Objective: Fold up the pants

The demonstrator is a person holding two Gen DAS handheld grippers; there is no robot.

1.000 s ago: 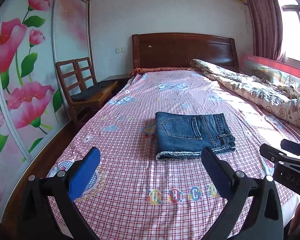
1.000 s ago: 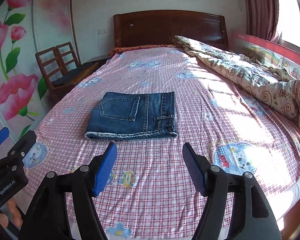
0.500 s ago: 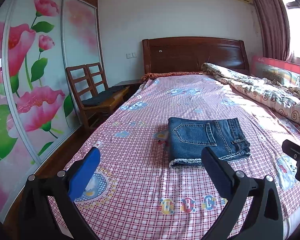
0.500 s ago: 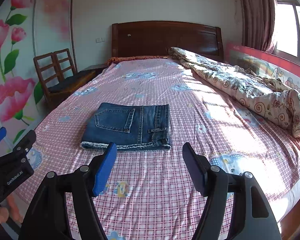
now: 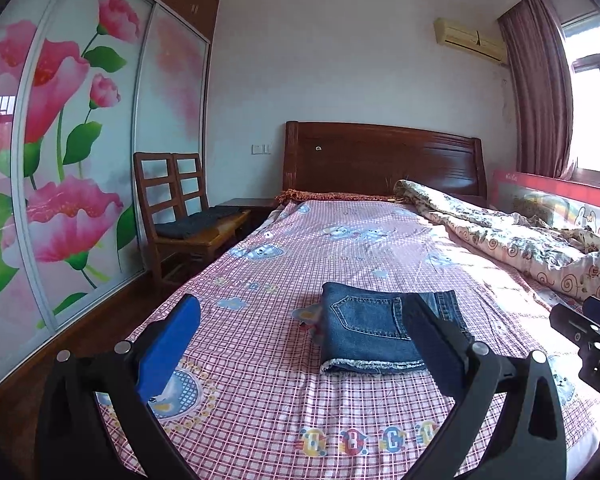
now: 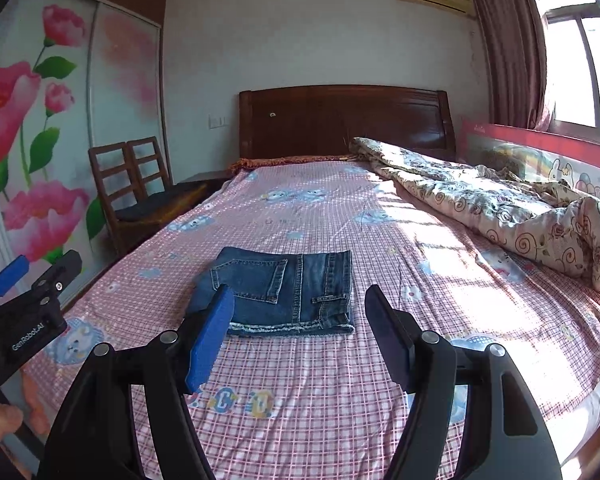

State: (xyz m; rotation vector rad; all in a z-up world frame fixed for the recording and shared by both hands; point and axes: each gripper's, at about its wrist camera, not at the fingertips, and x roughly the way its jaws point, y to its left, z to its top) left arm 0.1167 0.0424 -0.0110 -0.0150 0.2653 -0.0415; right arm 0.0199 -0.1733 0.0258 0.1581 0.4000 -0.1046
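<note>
The blue denim pants [image 5: 380,330] lie folded into a compact rectangle on the pink checked bedsheet [image 5: 260,360], back pocket up. They also show in the right wrist view [image 6: 288,292]. My left gripper [image 5: 304,344] is open and empty, held above the bed's foot, short of the pants. My right gripper [image 6: 300,332] is open and empty, just in front of the pants' frayed near edge. Each gripper shows at the edge of the other's view.
A crumpled floral quilt [image 6: 500,208] lies along the bed's right side. A wooden headboard [image 5: 380,160] stands at the far end. Two wooden chairs [image 5: 180,208] stand left of the bed beside a flowered sliding wardrobe [image 5: 60,160]. A window is at the right.
Both grippers have pulled back and tilted up from the folded pants, so more wall and ceiling show. The pants have not moved. Both grippers stay open.
</note>
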